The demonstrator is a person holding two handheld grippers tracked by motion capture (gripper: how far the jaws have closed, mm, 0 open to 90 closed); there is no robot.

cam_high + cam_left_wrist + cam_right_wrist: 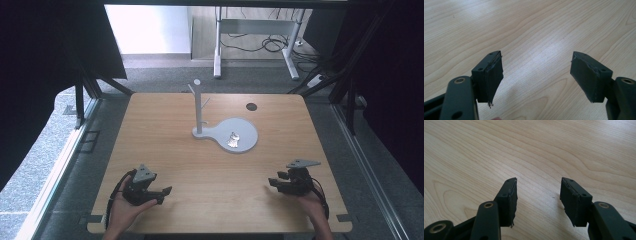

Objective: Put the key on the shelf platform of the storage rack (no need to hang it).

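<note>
A grey stand [199, 107] with a small shiny trinket [233, 139] on its base sits mid-tabletop [165, 150]. Well short of the stand, the left tool [162, 195] and right tool [274, 183] rest released and empty, likely waiting to begin.

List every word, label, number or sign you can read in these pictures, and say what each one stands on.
None can be read: no print appears on the table, the grey stand or its round base.
The small shiny thing on the base is too small to tell any marking.
The left tool and right tool carry no label, and their pads are plain black.
</note>
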